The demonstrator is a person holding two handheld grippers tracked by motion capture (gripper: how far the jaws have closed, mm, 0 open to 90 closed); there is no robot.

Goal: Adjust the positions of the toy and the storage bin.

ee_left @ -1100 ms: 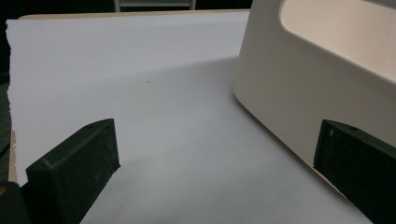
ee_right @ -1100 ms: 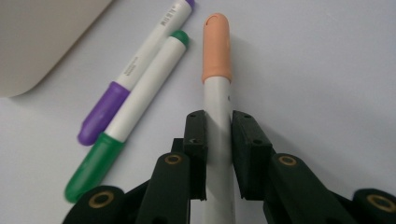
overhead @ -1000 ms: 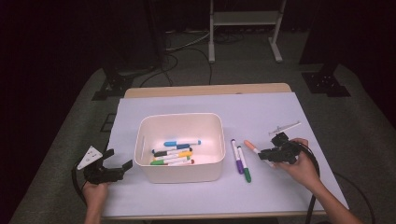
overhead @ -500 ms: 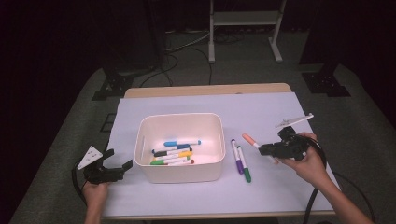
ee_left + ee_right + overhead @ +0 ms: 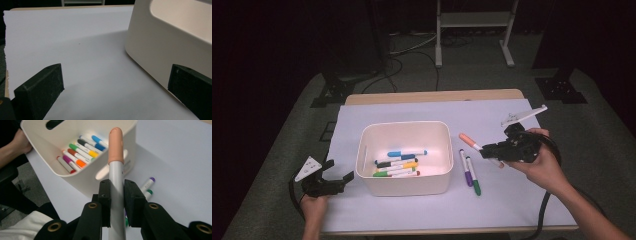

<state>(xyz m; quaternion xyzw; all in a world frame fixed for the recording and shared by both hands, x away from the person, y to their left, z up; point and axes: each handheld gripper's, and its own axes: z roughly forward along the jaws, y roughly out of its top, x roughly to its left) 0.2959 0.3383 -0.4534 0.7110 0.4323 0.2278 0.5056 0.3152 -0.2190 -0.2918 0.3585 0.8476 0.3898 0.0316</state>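
Near the bench's (image 5: 362, 220) front-left corner, the left gripper (image 5: 334, 181) rests with jaws spread wide and nothing between them, just beside the white bin's (image 5: 404, 187) left wall. Toward the right edge, the right gripper (image 5: 486, 150) is clenched on a peach-capped marker (image 5: 470, 142), held above the white paper with its cap pointing toward the bin. Between bin and right gripper, a purple marker (image 5: 465, 168) and a green marker (image 5: 472, 175) lie side by side on the paper; further markers lie inside the bin.
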